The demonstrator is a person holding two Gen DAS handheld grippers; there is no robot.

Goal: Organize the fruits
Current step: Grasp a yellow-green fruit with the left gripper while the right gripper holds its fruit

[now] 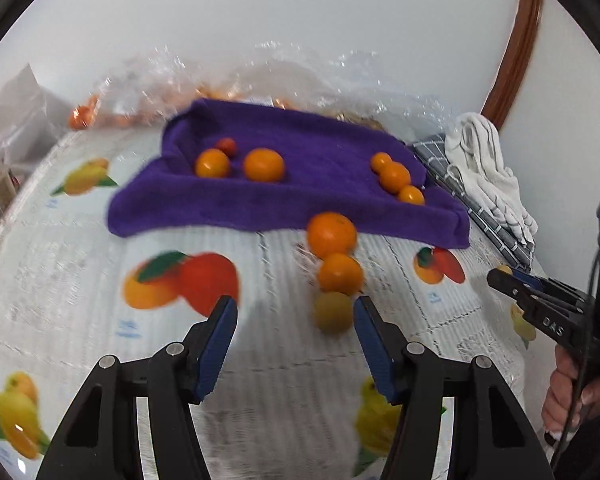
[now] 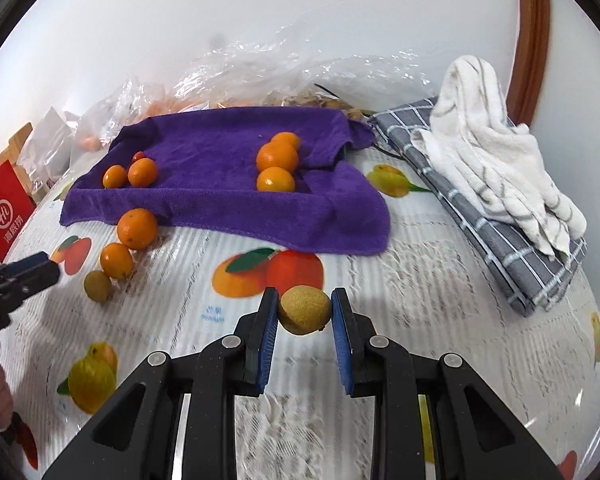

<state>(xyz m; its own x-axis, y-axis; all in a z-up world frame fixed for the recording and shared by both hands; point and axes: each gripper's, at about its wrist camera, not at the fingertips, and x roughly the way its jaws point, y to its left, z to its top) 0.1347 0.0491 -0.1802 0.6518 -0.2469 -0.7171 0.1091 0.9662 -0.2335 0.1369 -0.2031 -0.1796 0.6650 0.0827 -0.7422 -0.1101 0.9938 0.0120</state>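
A purple towel (image 1: 292, 200) (image 2: 220, 200) lies on the fruit-print tablecloth with two groups of oranges on it, one left (image 1: 238, 164) (image 2: 130, 174) and one right (image 1: 396, 178) (image 2: 278, 162). In front of the towel stands a row of two oranges (image 1: 332, 234) (image 2: 137, 228) and a yellow-green fruit (image 1: 333, 312) (image 2: 98, 286). My left gripper (image 1: 296, 320) is open and empty, with the row's green fruit just inside its right finger. My right gripper (image 2: 305, 312) is shut on another yellow-green fruit (image 2: 305, 310) above the cloth; it also shows at the right of the left wrist view (image 1: 500, 276).
Clear plastic bags with more oranges (image 1: 84, 116) (image 2: 260, 76) lie behind the towel against the wall. A grey checked cloth (image 2: 500, 240) with a white striped towel (image 2: 492, 152) (image 1: 484, 168) on it lies at the right. A red bag (image 2: 4, 208) stands at the left.
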